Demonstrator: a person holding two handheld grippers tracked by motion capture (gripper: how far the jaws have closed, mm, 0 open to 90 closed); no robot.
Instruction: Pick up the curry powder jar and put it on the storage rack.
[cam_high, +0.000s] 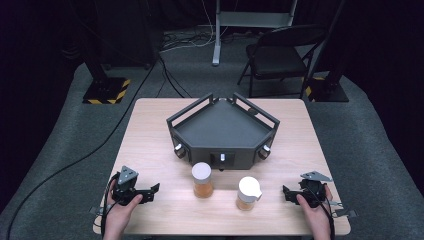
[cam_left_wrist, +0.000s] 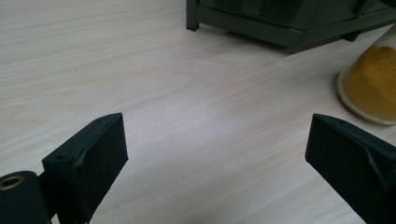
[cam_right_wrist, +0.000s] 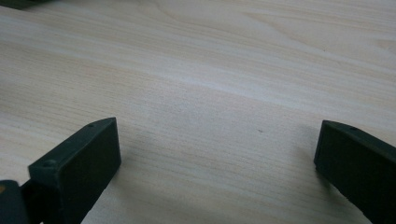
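Nothing gripped yet: left gripper (cam_high: 150, 190) and right gripper (cam_high: 289, 193) rest wide-jawed on the pale wooden worktop (cam_high: 155, 145), white-lidded jar of orange powder (cam_high: 202, 180) ahead of the left jaws, likely first to approach.

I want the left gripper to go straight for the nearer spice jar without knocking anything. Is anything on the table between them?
Nothing visible stands between them. The left gripper, jaws open, faces the flat-lidded jar across bare table. The second jar stands beyond it, and the dark tray sits farther back.
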